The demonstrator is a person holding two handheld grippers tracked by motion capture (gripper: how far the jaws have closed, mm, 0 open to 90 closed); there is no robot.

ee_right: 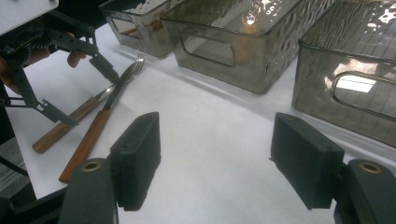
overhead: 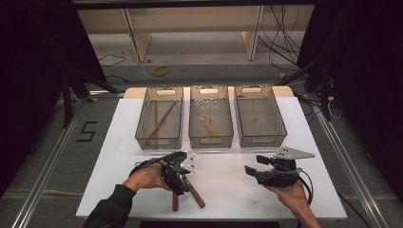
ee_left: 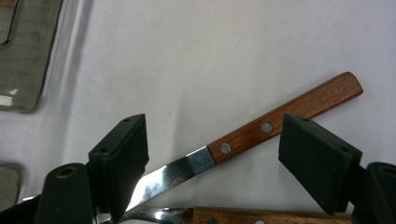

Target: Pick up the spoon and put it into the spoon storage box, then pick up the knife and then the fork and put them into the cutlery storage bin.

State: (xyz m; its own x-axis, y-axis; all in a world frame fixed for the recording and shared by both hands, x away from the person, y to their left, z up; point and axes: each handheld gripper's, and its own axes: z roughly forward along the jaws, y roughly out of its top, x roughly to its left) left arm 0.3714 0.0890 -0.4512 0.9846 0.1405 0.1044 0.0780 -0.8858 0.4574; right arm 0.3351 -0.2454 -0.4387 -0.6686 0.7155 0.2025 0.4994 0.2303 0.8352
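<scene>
Between my left gripper's (ee_left: 212,161) two black pads, which stand apart and press on nothing, lies the wooden-handled steel table knife (ee_left: 261,130), flat on the white table sheet (ee_left: 210,56). One pad sits over the blade, the other beside the riveted handle. My right gripper (ee_right: 215,158) hangs with its pads wide apart over bare sheet, to the right of the knife.

Handling, as I judge it: the knife is light, rigid and not fragile. The polished blade is thin and slippery; the wooden handle is thicker and offers friction. Take hold across the handle, near the two rivets, not on the blade.

Just beside the knife, crossing it at the metal ends, lies a wooden-handled steel fork (ee_right: 100,116).

Count: one knife and one fork on the sheet. Beyond the knife stand three smoky translucent plastic bins (overhead: 211,140) in a row; the left one holds two reddish sticks (overhead: 159,121), the middle one a pale wooden item (overhead: 207,123) I cannot identify.
</scene>
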